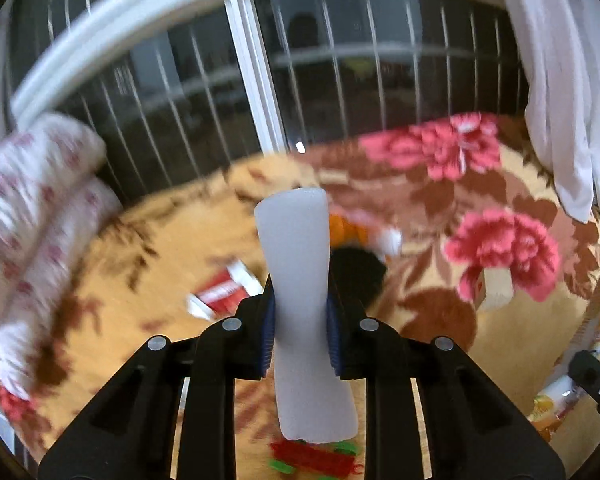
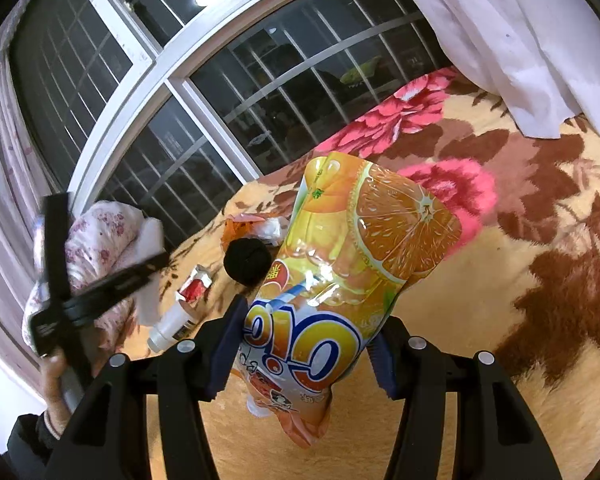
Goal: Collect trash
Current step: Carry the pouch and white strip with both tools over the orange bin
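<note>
My left gripper (image 1: 300,332) is shut on a white foam piece (image 1: 300,280) and holds it upright above the floral blanket (image 1: 140,240). My right gripper (image 2: 304,340) is shut on an orange drink pouch (image 2: 356,248). On the blanket lie a red and white wrapper (image 1: 224,292), a black round object (image 1: 356,268) and an orange wrapper (image 1: 348,230). The right wrist view shows the same red wrapper (image 2: 194,286), a white bottle (image 2: 172,324), the black round object (image 2: 248,260) and the left gripper (image 2: 60,280) at the left edge with the foam piece (image 2: 150,264).
A barred window (image 1: 300,80) runs along the far side of the bed. A rolled floral quilt (image 1: 28,220) lies at the left. White curtains (image 1: 560,80) hang at the right. A small beige box (image 1: 494,290) sits on the blanket at the right.
</note>
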